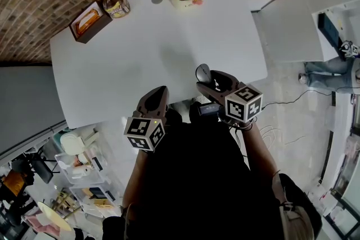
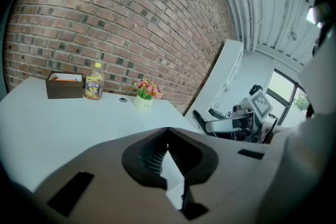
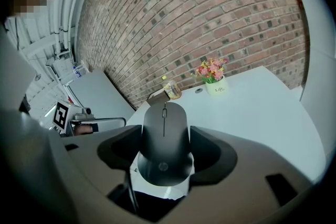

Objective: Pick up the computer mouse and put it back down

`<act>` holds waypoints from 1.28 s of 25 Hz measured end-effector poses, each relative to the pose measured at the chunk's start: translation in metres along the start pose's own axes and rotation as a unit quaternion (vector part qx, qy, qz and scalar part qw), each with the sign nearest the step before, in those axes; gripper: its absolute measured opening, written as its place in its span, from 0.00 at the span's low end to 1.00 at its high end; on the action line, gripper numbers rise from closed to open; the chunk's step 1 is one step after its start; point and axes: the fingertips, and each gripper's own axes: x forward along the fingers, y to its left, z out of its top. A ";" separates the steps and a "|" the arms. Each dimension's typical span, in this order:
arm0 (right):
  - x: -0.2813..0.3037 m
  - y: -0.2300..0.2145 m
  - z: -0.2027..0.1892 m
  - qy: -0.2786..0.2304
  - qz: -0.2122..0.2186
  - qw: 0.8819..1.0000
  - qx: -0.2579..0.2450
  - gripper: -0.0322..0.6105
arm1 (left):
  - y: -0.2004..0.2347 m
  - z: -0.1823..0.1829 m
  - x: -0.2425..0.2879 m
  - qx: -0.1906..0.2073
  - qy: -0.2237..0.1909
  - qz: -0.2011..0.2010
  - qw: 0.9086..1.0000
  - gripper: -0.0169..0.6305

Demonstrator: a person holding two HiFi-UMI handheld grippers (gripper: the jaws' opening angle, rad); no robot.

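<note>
In the head view, the computer mouse (image 1: 203,73) is held between the jaws of the right gripper (image 1: 209,82), over the near edge of the table (image 1: 140,53). In the left gripper view, the jaws of the left gripper (image 2: 168,132) are pressed together on nothing. In the right gripper view, the computer mouse is clamped by its sides. The lift is judged done; level lowering and a release are called for.
</note>
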 end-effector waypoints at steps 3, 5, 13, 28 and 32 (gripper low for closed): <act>0.001 0.000 0.000 0.003 -0.003 1.000 -0.002 0.52 | 0.000 -0.002 -0.001 -0.001 0.003 -0.001 1.000 0.05; 0.002 0.001 0.001 0.005 -0.005 1.000 -0.005 0.52 | 0.000 -0.003 -0.002 -0.001 0.005 -0.002 1.000 0.05; 0.018 -0.005 -0.008 0.024 -0.019 0.999 -0.020 0.52 | 0.005 -0.004 -0.007 -0.009 0.002 0.005 1.000 0.05; 0.050 -0.031 -0.020 0.063 -0.050 0.995 -0.055 0.52 | 0.016 -0.004 -0.016 -0.023 -0.005 0.029 0.999 0.05; 0.059 -0.042 -0.026 0.075 -0.060 0.994 -0.059 0.52 | 0.018 -0.007 -0.017 -0.026 -0.003 0.031 0.999 0.05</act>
